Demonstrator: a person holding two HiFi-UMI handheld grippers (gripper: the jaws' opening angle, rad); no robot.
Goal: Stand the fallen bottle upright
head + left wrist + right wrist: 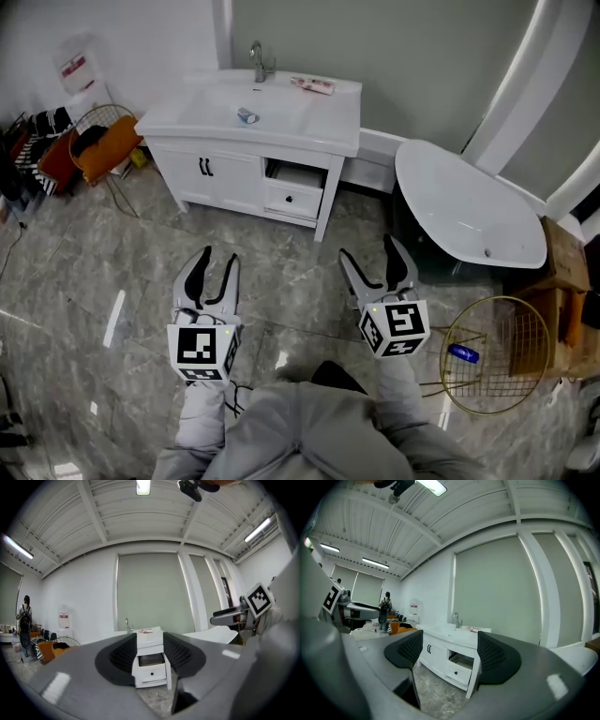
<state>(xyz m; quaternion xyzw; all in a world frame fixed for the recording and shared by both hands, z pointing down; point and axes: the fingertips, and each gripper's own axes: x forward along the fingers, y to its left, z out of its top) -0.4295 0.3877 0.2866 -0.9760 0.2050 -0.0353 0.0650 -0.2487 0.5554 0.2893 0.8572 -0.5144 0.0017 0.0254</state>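
Note:
A small grey-blue bottle lies on its side in the basin of the white vanity at the back of the room. Both grippers hang over the marble floor, well short of the vanity. My left gripper is open with nothing between its fingers. My right gripper is open too, and wider. The left gripper view looks between the left gripper at the vanity. The right gripper view frames the vanity between the right gripper. In both gripper views the bottle is hidden.
The vanity has a faucet, a pink-and-white packet and an open drawer. A white bathtub stands at right. A wire basket on the floor holds a blue bottle. Another basket and clutter sit at left.

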